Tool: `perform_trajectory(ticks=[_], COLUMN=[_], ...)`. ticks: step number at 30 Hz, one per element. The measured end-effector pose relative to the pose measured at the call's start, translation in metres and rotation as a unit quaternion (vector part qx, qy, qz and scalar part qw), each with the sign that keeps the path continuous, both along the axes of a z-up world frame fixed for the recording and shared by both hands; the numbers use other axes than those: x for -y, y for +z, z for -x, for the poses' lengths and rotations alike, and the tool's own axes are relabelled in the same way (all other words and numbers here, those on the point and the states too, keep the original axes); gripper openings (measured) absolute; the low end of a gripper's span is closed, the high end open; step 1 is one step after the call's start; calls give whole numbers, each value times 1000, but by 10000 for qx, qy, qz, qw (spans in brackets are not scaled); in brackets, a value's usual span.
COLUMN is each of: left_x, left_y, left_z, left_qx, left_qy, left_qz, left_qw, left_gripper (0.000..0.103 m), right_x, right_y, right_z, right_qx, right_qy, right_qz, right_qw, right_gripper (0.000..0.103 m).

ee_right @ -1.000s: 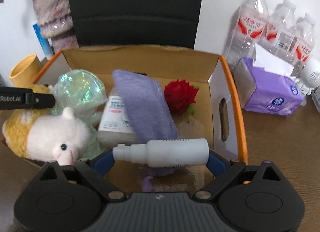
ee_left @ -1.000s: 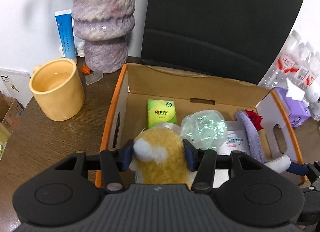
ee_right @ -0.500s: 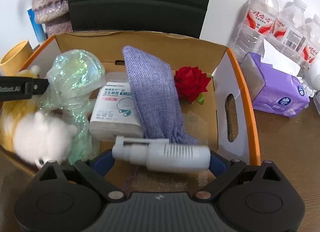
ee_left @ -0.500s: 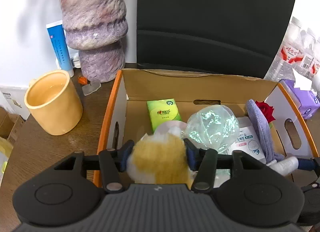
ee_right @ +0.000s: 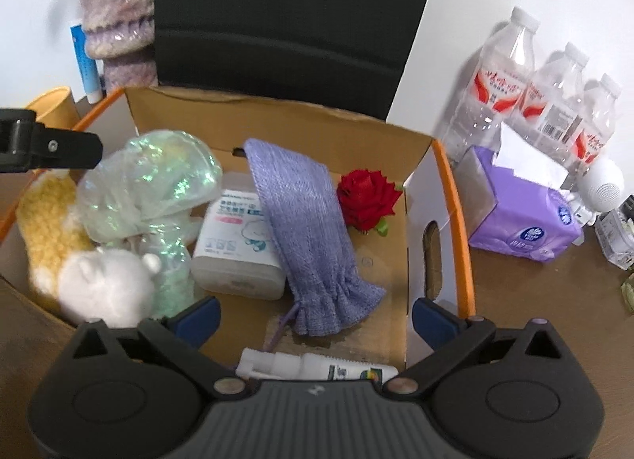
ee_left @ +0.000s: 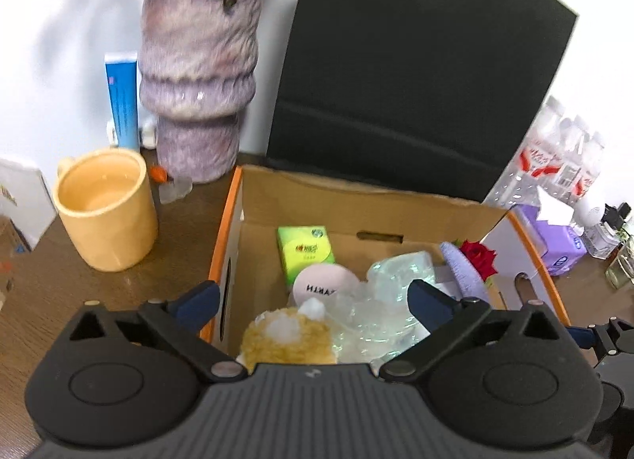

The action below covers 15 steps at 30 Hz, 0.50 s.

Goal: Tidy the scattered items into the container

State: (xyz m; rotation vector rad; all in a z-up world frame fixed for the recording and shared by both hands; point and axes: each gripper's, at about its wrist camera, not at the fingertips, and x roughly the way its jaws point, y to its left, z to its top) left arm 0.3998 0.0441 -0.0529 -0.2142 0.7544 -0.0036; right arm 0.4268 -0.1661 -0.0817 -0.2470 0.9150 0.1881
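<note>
An orange-edged cardboard box (ee_left: 356,197) (ee_right: 447,189) sits on the brown table. My left gripper (ee_left: 313,300) is open above its near left corner, over a yellow-and-white plush toy (ee_left: 289,334) (ee_right: 99,284) that lies in the box. My right gripper (ee_right: 315,314) is open above the near right part, over a white spray bottle (ee_right: 317,370) lying on the box floor. The box also holds an iridescent plastic bag (ee_right: 146,185), a wipes pack (ee_right: 233,245), a purple pouch (ee_right: 309,229), a red rose (ee_right: 366,197), a green tissue pack (ee_left: 305,253) and a pink round lid (ee_left: 323,286).
A yellow mug (ee_left: 105,209), a purple fuzzy vase (ee_left: 198,74) and a blue tube (ee_left: 123,102) stand left of the box. A black chair back (ee_left: 416,74) is behind it. Water bottles (ee_right: 535,82) and a purple tissue pack (ee_right: 523,209) stand on the right.
Both grippers opened and rose. The plush toy dropped into the box's near left corner and the white bottle dropped onto the box floor at the near right.
</note>
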Motion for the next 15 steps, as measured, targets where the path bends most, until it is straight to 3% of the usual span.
perform_trajectory(ticks=[15], left_x=[16], left_y=[46], left_z=[72], left_qx=[687], left_qy=[-316], left_qz=[-108], left_qw=[9971], left_gripper=[103], right_x=[13], right_y=[51], right_z=[76], right_qx=[768], right_qy=[59], right_qz=[-241], right_qw=[9967], right_gripper=[103])
